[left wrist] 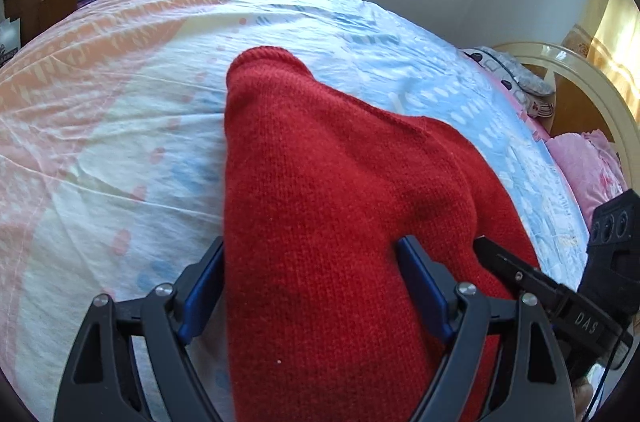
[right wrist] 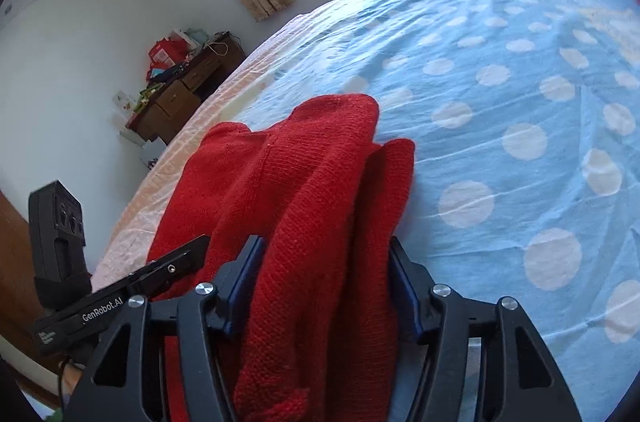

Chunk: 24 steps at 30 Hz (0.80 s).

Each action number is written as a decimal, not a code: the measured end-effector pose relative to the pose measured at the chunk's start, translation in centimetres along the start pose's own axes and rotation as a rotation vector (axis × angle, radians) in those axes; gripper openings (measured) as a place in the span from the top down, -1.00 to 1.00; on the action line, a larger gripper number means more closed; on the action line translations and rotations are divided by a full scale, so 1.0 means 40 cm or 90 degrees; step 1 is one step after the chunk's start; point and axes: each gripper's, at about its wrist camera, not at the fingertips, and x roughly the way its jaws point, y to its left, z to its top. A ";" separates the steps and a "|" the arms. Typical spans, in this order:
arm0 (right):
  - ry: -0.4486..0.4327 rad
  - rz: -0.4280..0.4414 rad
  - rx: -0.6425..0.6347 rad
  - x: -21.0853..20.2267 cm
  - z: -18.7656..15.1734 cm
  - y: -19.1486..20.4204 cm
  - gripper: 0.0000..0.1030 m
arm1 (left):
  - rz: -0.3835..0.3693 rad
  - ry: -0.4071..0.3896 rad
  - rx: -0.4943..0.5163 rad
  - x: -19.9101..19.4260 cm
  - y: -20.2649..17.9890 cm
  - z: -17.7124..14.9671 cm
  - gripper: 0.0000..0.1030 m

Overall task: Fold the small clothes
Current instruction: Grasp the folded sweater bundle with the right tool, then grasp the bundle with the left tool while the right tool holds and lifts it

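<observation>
Presently: red knit sweater (left wrist: pixel 320 190) near the bed (left wrist: pixel 120 102) edge, lying between both tongs' released jaws, left gripper (left wrist: pixel 310 286) and right gripper (right wrist: pixel 326 286); best pinched at matching corners, lifted evenly for folding.

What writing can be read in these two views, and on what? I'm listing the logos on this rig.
"DAS" on the right gripper, seen from the left wrist.
"GenRobot.AI" on the left gripper, seen from the right wrist.
Small white label beside it: too small to read.
Red bags on the desk: print blurred.
</observation>
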 end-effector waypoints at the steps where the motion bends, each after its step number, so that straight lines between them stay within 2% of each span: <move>1: 0.000 0.007 0.005 -0.002 -0.001 -0.004 -0.22 | 0.000 -0.001 0.003 0.000 -0.003 -0.001 -0.68; 12: -0.001 0.022 0.008 0.012 0.007 -0.009 -0.26 | -0.009 -0.004 0.007 0.005 -0.007 0.000 -0.66; 17: -0.012 0.052 0.017 0.004 0.004 -0.021 -0.26 | -0.014 -0.008 0.008 0.004 -0.009 -0.002 -0.62; 24: -0.004 0.041 0.000 0.013 0.004 -0.006 -0.34 | -0.021 -0.011 0.007 0.001 -0.003 -0.004 -0.58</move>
